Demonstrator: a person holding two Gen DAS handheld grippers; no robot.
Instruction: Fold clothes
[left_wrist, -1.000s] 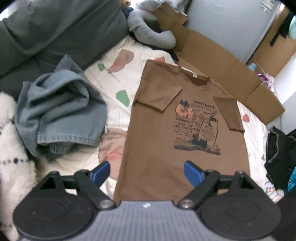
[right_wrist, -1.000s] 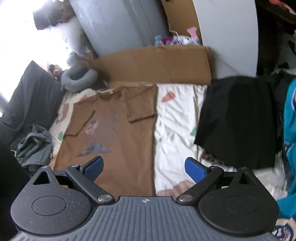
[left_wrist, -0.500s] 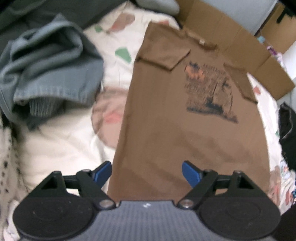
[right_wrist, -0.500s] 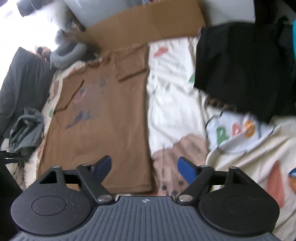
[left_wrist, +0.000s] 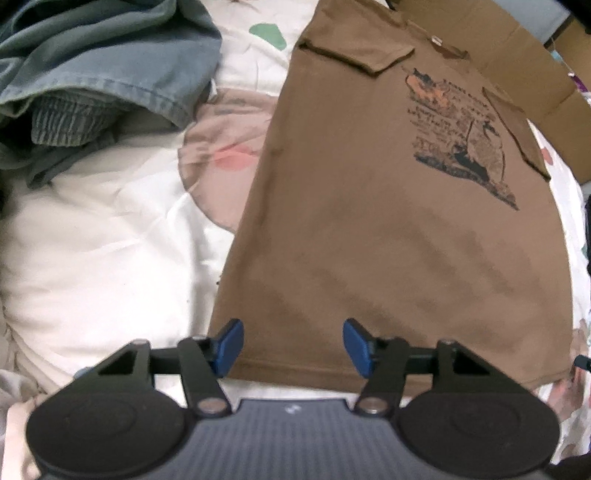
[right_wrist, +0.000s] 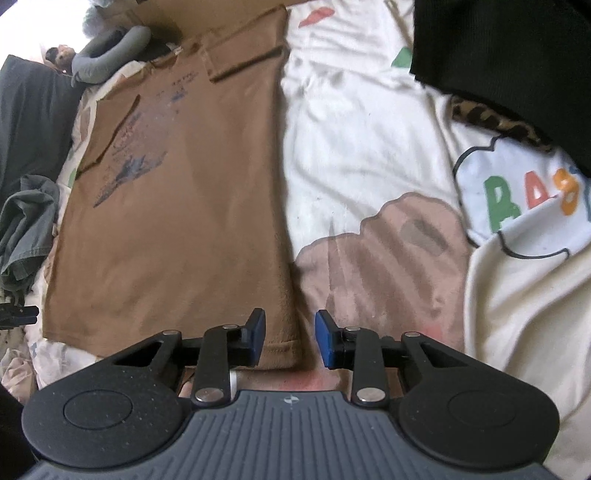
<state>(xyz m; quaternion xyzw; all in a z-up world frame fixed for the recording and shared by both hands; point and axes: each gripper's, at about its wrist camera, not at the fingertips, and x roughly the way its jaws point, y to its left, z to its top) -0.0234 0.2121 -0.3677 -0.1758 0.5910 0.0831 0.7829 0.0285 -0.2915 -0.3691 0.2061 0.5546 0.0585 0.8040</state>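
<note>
A brown T-shirt (left_wrist: 388, 229) with a dark print lies flat on the white patterned bedding (left_wrist: 103, 236), both sleeves folded inward. My left gripper (left_wrist: 293, 347) hangs low over the shirt's bottom hem near its left corner. Its jaws are closing with the hem cloth between them, and a wide gap still shows. In the right wrist view the same shirt (right_wrist: 177, 206) runs away from me. My right gripper (right_wrist: 290, 339) straddles the hem's right corner. Its jaws are closing too, and the blue pads (right_wrist: 325, 343) stand clear of the cloth.
A heap of blue-grey jeans (left_wrist: 96, 66) lies left of the shirt. Flattened cardboard (left_wrist: 517, 51) lines the far side. A black garment (right_wrist: 498, 59) and a white top with coloured letters (right_wrist: 524, 199) lie to the right. A grey neck pillow (right_wrist: 110, 51) sits far left.
Both grippers have dropped steeply toward the shirt's bottom hem, so the shirt now fills the views. Both pairs of jaws have narrowed, the right pair much more.
</note>
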